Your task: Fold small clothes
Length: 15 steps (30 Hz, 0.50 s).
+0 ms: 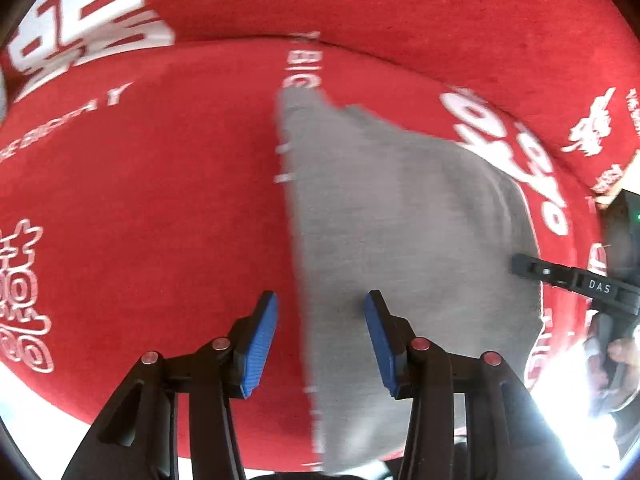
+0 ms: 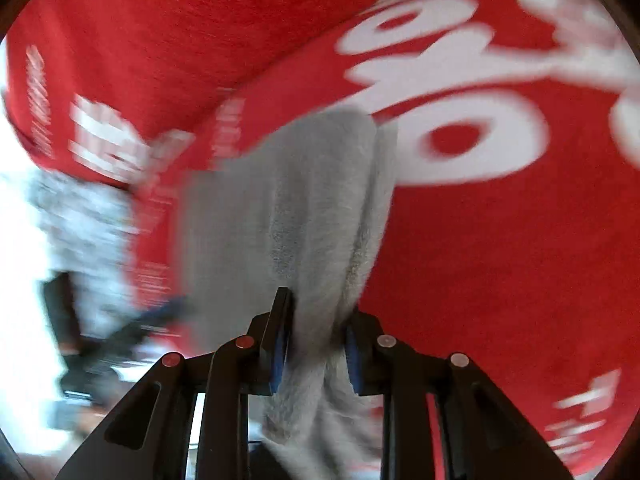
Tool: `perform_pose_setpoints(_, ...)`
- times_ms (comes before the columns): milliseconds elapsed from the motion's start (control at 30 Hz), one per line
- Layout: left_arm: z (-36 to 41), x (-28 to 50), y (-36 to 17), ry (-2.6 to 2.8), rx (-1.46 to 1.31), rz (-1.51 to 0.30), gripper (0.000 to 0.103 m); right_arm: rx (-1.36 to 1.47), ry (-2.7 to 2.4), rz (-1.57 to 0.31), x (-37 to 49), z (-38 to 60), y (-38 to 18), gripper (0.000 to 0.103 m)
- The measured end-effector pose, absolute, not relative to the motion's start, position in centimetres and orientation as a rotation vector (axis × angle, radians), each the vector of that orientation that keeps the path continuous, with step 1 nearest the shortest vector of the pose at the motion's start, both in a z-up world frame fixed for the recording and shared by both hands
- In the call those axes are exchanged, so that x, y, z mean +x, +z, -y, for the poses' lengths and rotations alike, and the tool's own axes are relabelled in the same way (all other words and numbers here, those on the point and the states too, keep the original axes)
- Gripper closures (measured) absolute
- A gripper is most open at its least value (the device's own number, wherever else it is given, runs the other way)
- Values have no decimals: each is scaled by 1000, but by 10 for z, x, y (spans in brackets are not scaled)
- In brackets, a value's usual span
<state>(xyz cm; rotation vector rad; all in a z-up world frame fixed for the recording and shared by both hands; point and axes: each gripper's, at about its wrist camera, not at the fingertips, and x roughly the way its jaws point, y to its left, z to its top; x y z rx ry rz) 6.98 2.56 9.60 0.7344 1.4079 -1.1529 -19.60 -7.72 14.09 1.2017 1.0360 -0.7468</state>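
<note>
Right tool (image 2: 316,344) is clenched on a bunched fold of the grey garment (image 2: 304,208), which trails away over the red printed cloth (image 2: 500,260). Left tool (image 1: 322,344) hangs released, its pads straddling the garment's left edge, gripping nothing.

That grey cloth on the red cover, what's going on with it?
A person is folding it with two handheld grippers. The right gripper is shut on a bunched part of the grey cloth, which trails onto the red printed cover. The left gripper is open above the cloth's edge, gripping nothing. The fold isn't finished.
</note>
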Motion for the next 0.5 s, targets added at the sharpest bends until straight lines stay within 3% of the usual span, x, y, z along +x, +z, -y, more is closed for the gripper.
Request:
perform_pose_setpoints(200,-38,84,103,-1078,739,-1388,56,1196,-863,-1045,-225,71,152,76)
perform_pose_setpoints(333,-37,69,125,-1115,719,-1353,56,1177,-835,-992,-223,49,178,89)
perform_pose_setpoints(500,-30,31,122,-1151,775,-1320,56,1117,-800,-985,-198,20,196,90)
